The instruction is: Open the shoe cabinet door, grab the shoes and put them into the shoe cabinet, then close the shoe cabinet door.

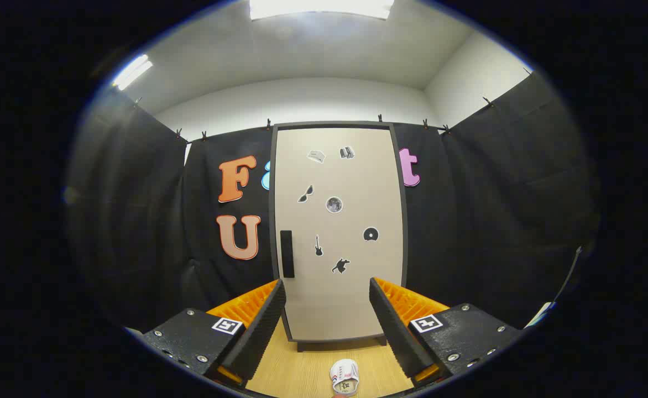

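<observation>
A tall shoe cabinet (338, 232) stands against the booth's wall, straight beyond my fingers. Its pale door is closed, carries several small stickers, and has a dark vertical handle (287, 254) on its left side. My gripper (328, 293) is open, with nothing between its fingers, and is held well back from the door. A small white shoe (344, 377) with dark markings lies on the wooden floor (302, 367) below and between the fingers, close to me.
Black cloth walls close in on both sides of the cabinet. The wooden floor runs from the cabinet's foot back towards me. A pale object (541, 314) shows low at the right wall.
</observation>
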A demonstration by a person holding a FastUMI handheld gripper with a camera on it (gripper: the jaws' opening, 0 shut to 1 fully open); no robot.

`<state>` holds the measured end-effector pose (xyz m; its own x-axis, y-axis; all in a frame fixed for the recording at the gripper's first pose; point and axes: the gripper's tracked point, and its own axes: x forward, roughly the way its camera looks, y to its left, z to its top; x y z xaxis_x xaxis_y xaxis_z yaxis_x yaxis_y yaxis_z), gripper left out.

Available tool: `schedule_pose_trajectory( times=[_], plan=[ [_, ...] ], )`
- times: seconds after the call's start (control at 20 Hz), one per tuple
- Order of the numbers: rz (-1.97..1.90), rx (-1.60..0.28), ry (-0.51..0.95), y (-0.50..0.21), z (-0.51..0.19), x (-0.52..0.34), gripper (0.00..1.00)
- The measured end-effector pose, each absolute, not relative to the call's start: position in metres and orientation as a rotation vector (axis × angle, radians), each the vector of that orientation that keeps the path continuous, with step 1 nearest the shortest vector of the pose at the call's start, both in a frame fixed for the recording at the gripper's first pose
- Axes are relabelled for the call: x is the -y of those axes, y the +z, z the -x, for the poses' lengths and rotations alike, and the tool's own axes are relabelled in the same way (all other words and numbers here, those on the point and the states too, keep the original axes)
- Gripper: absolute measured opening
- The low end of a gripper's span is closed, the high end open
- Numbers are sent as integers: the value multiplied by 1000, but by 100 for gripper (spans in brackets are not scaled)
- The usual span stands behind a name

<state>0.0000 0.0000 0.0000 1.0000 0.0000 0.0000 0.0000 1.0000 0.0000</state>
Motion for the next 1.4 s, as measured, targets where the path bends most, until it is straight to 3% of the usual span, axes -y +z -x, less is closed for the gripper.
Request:
schedule_pose_trajectory(
  times=[0.95, 1.4],
  plan=[
    [12, -26, -3, -9, -9, 1, 95],
    [6, -43, 44, -24, -66, -35, 95]
  ],
)
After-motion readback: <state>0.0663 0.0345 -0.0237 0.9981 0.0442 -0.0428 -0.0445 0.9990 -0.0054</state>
